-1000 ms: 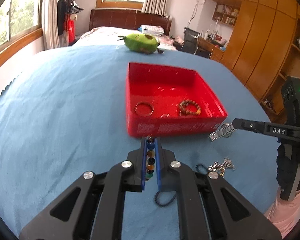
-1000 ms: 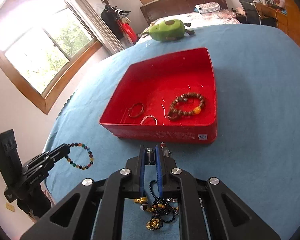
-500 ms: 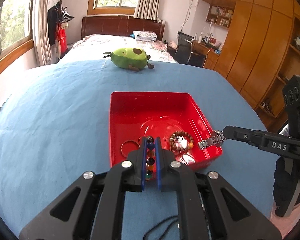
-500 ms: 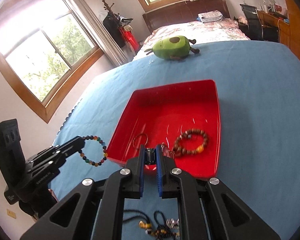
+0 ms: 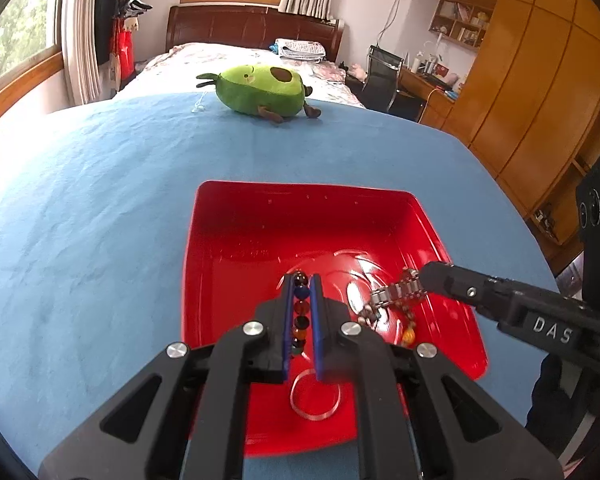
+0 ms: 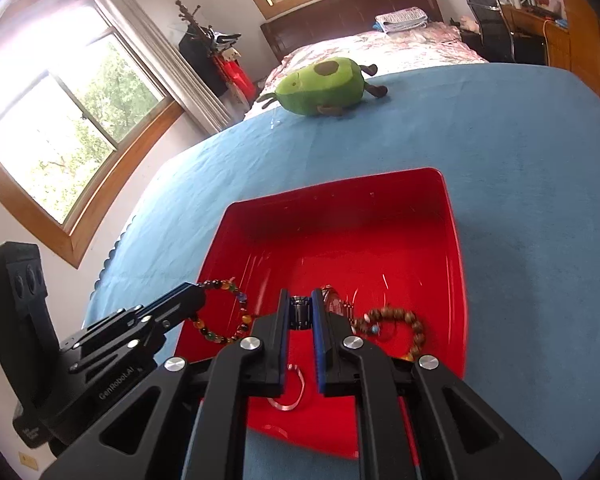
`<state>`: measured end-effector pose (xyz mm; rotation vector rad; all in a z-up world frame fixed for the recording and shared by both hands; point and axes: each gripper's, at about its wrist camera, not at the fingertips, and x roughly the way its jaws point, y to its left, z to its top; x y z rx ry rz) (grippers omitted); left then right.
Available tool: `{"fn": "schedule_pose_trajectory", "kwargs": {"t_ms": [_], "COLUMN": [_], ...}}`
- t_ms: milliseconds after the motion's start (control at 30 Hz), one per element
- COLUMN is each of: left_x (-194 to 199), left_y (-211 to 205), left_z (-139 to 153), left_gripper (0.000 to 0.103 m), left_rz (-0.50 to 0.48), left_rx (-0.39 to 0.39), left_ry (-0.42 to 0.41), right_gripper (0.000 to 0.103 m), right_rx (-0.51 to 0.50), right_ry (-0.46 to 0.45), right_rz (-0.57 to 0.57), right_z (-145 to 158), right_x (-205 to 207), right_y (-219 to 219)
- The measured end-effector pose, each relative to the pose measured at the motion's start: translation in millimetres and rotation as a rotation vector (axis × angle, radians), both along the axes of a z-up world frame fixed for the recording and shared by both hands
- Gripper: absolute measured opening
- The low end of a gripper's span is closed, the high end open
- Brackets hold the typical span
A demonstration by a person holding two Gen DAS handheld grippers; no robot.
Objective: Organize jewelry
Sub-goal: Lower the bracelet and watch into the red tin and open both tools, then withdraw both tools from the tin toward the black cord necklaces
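Observation:
A red tray (image 5: 300, 189) lies on the blue cloth. My left gripper (image 5: 300, 282) hangs over the tray's near half, shut on a multicoloured bead bracelet (image 5: 300, 308). In the right wrist view that bracelet (image 6: 224, 314) dangles from the left gripper (image 6: 196, 296) over the tray's (image 6: 340, 184) left side. My right gripper (image 6: 300, 302) is shut on a silver link bracelet (image 6: 300, 312), which hangs over the tray's right part (image 5: 396, 292). A brown wooden bead bracelet (image 6: 400, 316) and a thin bangle (image 5: 314, 398) lie on the tray floor.
A green avocado plush (image 5: 260, 90) sits at the far edge of the blue table (image 5: 100, 200). Beyond it are a bed, windows on the left and wooden cabinets on the right. A dark-gloved hand (image 5: 548, 400) holds the right gripper's handle.
Both grippers have moved forward from in front of the tray to above its inside, each still carrying its bracelet. The loose jewelry on the cloth has dropped out of view.

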<state>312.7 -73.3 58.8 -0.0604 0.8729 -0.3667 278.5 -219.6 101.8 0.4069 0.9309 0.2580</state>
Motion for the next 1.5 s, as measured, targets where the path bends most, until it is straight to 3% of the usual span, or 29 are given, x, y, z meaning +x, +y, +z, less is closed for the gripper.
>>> {"fn": "schedule_pose_trajectory", "kwargs": {"t_ms": [433,500,600,667,733,767,833,1000,1300,1400,1500], "left_x": [52,54,55,51,45,42,35,16,-18,-34,-51], "left_y": [-9,-7,-2,2,7,8,12,20,27,29,30], "left_z": [-42,-45,-44,-38,-29,-24,-13,11,35,41,43], "left_gripper": [0.006,0.008,0.014,0.03,0.038,0.048,0.058,0.064,0.084,0.09,0.092], "left_rz": [0.019,0.026,0.043,0.057,0.071,0.075,0.092,0.123,0.141,0.146,0.14], "left_rx": [0.018,0.017,0.003,0.004,0.002,0.0,-0.002,-0.011,0.013,0.008,0.022], "left_ry": [0.089,0.102,0.109,0.088,0.062,0.05,0.017,-0.039,-0.096,-0.123,-0.141], "right_gripper": [0.01,0.014,0.016,0.019,0.02,0.02,0.024,0.027,0.038,0.046,0.063], "right_rx": [-0.026,-0.035,-0.053,-0.047,-0.069,-0.076,-0.081,-0.105,-0.138,-0.153,-0.164], "right_ry": [0.07,0.067,0.038,0.02,0.005,-0.001,-0.008,-0.037,-0.039,-0.047,-0.055], "right_rz": [-0.019,-0.03,-0.04,-0.05,-0.062,-0.073,-0.087,-0.117,-0.117,-0.106,-0.092], "right_z": [-43,-44,-35,-27,-20,-16,-10,6,13,16,18], "right_x": [41,41,35,29,24,20,15,1,-16,-27,-39], "right_y": [-2,-4,-6,-9,-10,-12,-15,-21,-16,-12,-9]}}
